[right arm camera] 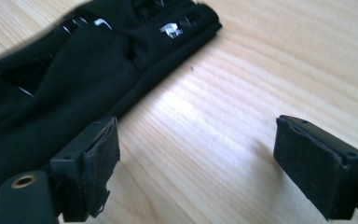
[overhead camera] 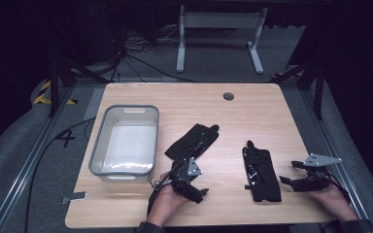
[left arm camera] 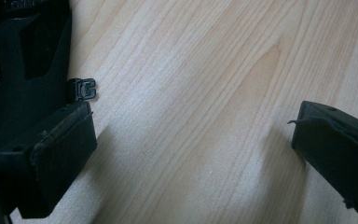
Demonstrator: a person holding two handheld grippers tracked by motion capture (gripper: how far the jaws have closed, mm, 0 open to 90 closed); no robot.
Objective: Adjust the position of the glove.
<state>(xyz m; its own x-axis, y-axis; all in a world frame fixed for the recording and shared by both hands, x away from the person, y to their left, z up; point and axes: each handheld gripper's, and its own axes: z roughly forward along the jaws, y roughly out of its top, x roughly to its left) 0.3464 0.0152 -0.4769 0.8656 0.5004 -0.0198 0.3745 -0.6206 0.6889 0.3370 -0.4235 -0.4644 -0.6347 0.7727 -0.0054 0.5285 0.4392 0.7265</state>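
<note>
Your left gripper [overhead camera: 187, 177] hovers just right of the grey bin [overhead camera: 98, 145], jaws spread wide and holding nothing, low over the surface [overhead camera: 252, 107] at the near end of the left glove [overhead camera: 192, 141]. That looks like a setup for pinching its cuff edge, where a small clip [left arm camera: 84, 88] sticks out. Farther right of the bin lies the right glove [overhead camera: 261, 170], flat and untouched. Your right gripper [overhead camera: 303, 177] sits beside it, jaws equally wide and empty, angled toward its edge, probably for a matching pick.
</note>
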